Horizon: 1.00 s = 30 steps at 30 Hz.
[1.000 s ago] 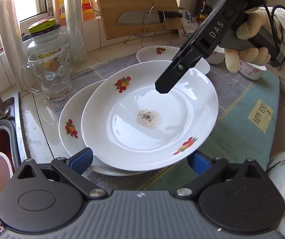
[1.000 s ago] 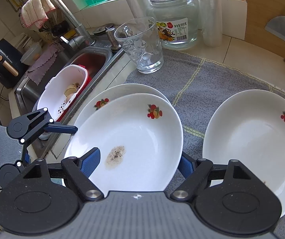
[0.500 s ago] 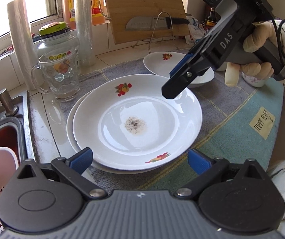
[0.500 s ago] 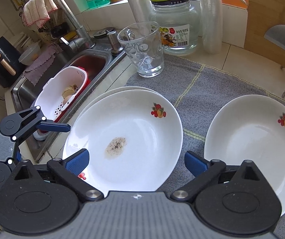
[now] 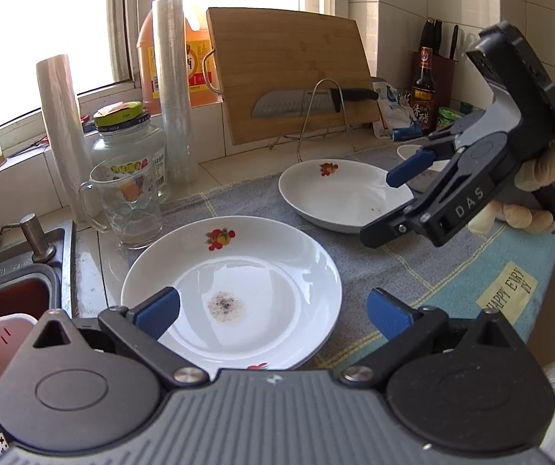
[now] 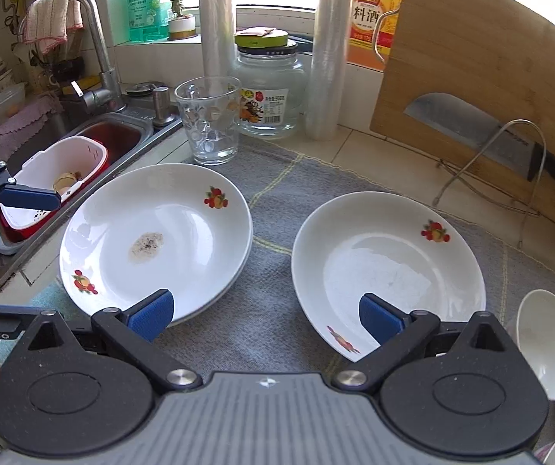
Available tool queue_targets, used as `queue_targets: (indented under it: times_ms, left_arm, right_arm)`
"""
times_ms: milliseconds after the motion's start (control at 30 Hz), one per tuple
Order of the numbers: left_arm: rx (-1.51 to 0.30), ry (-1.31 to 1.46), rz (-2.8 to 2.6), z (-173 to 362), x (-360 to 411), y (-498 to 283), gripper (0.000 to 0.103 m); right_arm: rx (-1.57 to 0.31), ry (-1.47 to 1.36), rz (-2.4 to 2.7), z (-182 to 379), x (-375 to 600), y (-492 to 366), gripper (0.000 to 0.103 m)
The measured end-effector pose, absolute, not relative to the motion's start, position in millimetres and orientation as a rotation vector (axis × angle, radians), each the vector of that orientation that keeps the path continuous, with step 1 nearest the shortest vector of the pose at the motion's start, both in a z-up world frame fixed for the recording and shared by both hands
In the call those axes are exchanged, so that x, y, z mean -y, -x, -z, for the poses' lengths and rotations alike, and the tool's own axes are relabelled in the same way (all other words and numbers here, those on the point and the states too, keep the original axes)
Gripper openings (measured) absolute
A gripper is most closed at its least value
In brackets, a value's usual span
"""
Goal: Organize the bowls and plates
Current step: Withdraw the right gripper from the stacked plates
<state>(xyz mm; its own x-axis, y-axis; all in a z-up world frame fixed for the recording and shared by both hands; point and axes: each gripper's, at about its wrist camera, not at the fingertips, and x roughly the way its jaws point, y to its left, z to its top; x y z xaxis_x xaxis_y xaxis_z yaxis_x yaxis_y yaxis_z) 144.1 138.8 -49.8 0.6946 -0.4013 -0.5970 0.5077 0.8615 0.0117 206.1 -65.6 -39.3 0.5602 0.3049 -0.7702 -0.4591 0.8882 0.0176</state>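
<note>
While the stained plate [image 6: 153, 240] is sitting nested on another plate beneath it near the sink-side edge of the counter mat [image 6: 277, 193], the lone plate [image 6: 385, 267] is lying just beside that stack, toward the cutting board [image 6: 482, 89]. Both tools are holding nothing: the left gripper [image 5: 273, 310] and the right gripper [image 6: 265, 314] are each standing with fingers spread wide, hovering above the plates. Glazed rims are offering little purchase, so a shallow pinch on the lone plate is risking a slip onto the stack, likely chipping it. Small bowls [image 6: 548, 341] crowding the mat's right corner are risking a knock from a swinging gripper, as is the glass mug [image 6: 209, 124] behind the stack.
</note>
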Motion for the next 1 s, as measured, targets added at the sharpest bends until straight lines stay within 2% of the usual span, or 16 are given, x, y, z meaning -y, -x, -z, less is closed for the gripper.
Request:
queue_targets:
  times_ms: [233,567,767,1000]
  left_arm:
    - [-0.603,-0.152,0.458,51.0,-83.8,-145.0,0.102]
    - [-0.698,-0.108,0.331,55.3,-7.9,-159.7,0.102]
    - [-0.704,-0.162,0.316,43.6,4.9,-173.5,0.102]
    - [-0.76,-0.214,0.422,37.3,0.8,-220.2,0.102]
  right_arm:
    - [-0.836,0.174,-0.435,41.9,114.5,-202.6,0.103]
    - [-0.834,0.143,-0.47,52.3,178.8,-212.7,0.103]
    - [-0.868,0.074,-0.489,68.9,181.5,-207.9,0.103]
    - [-0.879,0.133,-0.426,88.8,155.9,-204.0,0.103]
